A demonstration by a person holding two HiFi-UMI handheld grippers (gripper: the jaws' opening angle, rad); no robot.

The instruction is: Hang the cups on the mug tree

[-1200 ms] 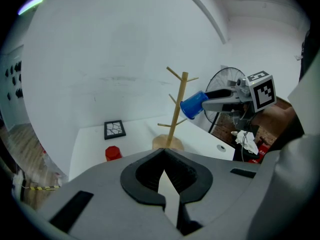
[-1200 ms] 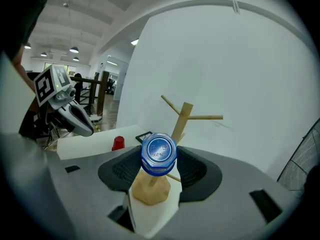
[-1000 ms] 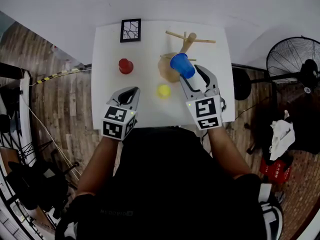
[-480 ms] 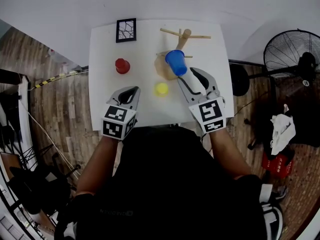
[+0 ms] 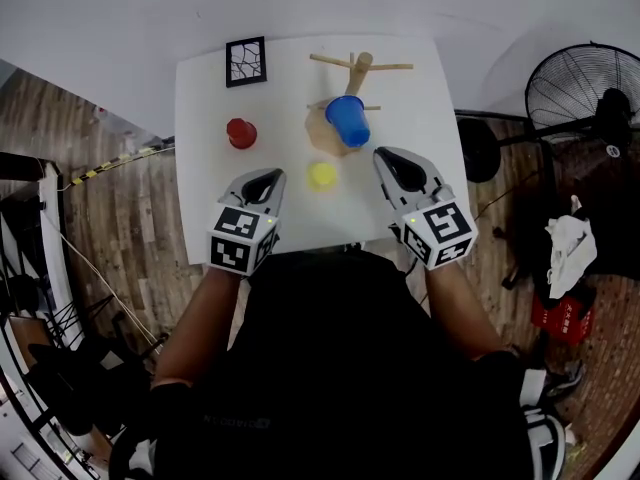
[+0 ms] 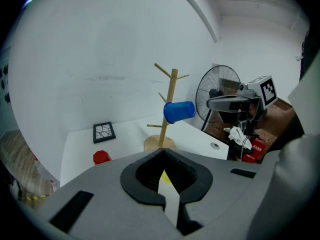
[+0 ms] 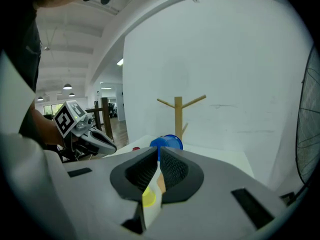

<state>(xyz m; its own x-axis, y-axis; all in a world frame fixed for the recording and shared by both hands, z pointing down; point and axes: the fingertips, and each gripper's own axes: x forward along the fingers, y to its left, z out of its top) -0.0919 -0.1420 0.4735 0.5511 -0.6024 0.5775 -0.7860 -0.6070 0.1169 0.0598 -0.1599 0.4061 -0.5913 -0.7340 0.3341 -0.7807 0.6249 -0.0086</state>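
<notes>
Seen from above in the head view, a white table (image 5: 200, 168) carries a wooden mug tree (image 5: 358, 66) near its far edge, and a blue cup (image 5: 347, 121) hangs on a lower peg on the side facing the person. A red cup (image 5: 240, 133) and a yellow cup (image 5: 322, 175) stand on the table nearer the person and well apart, with a framed picture (image 5: 246, 61) at the far left corner. The left gripper (image 5: 265, 180) hovers over the near edge, clenched and empty. The right gripper (image 5: 395, 158), just short of the blue cup and not touching it, has just been closing its jaws with nothing between them. The head view foreshortens the blue cup. The left gripper view shows it side on: it lies on its side with its long axis nearly level and one end against the trunk. The right gripper view shows it end on, a round blue face turned toward that gripper. Each gripper view also shows the other gripper, and a sliver of the yellow cup past its own closed jaws. Only the head view shows the whole fan (image 5: 580, 88) on the floor at the right.
</notes>
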